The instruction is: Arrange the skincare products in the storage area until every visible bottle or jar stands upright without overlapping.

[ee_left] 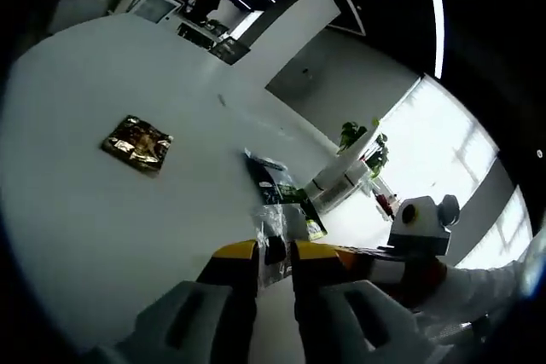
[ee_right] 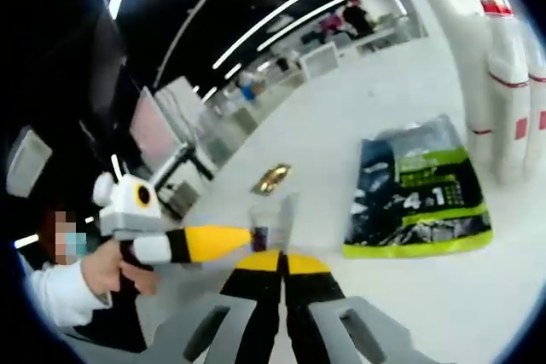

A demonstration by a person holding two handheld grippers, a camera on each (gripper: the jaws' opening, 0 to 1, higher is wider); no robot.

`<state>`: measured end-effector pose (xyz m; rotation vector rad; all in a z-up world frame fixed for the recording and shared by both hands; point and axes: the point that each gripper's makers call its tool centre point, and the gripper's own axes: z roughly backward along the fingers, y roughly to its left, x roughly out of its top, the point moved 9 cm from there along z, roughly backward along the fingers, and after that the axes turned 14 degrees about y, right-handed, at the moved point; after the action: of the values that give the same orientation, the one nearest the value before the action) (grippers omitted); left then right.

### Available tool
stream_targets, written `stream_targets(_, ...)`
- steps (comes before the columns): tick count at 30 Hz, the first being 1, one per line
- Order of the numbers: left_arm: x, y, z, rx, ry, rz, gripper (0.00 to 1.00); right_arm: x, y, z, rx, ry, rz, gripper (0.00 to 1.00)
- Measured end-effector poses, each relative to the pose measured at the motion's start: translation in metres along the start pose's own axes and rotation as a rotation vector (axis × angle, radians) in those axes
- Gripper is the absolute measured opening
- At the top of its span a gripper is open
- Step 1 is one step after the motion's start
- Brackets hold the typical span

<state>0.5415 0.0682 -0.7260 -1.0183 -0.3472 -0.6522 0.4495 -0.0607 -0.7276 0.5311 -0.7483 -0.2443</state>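
A small clear sachet (ee_left: 273, 240) hangs above the white table, pinched between the yellow-tipped jaws of my left gripper (ee_left: 275, 263). My right gripper (ee_right: 282, 263) is shut on the same clear sachet (ee_right: 275, 217) from the other side. In the right gripper view the left gripper (ee_right: 213, 240) reaches in from the left, held by a hand. In the left gripper view the right gripper (ee_left: 367, 260) comes in from the right. Tall white bottles (ee_right: 512, 74) with red bands stand at the right edge, and white bottles (ee_left: 341, 178) stand beyond the dark packet.
A dark packet with a green label (ee_right: 418, 193) lies flat beside the bottles; the same dark packet (ee_left: 281, 192) lies just past my left jaws. A gold foil packet (ee_left: 136, 144) lies alone further off on the table (ee_left: 102, 236). Desks and screens stand in the background.
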Motion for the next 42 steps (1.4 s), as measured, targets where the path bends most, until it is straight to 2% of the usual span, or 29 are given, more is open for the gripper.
stream_targets(5,-0.003,0.000,-0.004,0.016,0.019,-0.032,0.18,0.002,-0.004,-0.006,-0.009,0.008,-0.005,0.00)
stream_targets(10,-0.004,0.004,-0.005,0.040,0.019,-0.054,0.21,0.003,-0.007,-0.013,-0.013,-0.004,-0.054,0.00)
stream_targets(11,-0.004,0.006,-0.004,0.047,0.024,-0.058,0.21,0.002,-0.007,-0.015,0.001,-0.014,-0.095,0.00)
stream_targets(13,-0.006,0.007,-0.001,0.056,0.020,-0.057,0.21,0.002,-0.007,-0.016,-0.006,-0.016,-0.095,0.00)
stream_targets(16,-0.005,0.007,0.003,0.069,-0.008,-0.078,0.22,0.003,-0.010,-0.018,-0.025,-0.007,-0.079,0.00)
stream_targets(18,-0.003,0.006,0.004,0.100,-0.019,-0.135,0.23,0.004,-0.010,-0.019,-0.033,-0.004,-0.071,0.00)
stream_targets(20,-0.002,0.002,0.003,0.101,-0.017,-0.174,0.23,0.007,-0.011,-0.022,-0.040,0.002,-0.063,0.00)
stream_targets(26,-0.002,-0.002,-0.005,0.069,-0.014,-0.160,0.23,0.012,-0.015,-0.025,-0.064,0.032,-0.005,0.00)
stream_targets(29,-0.002,-0.006,-0.006,0.060,-0.015,-0.221,0.24,0.017,-0.016,-0.024,-0.087,0.070,0.094,0.00)
stream_targets(34,-0.001,-0.004,-0.012,0.063,0.000,-0.246,0.25,0.022,-0.014,-0.024,-0.126,0.122,0.222,0.00)
stream_targets(42,0.000,-0.001,-0.018,0.049,0.020,-0.257,0.26,0.017,-0.015,-0.022,-0.122,0.096,0.177,0.00)
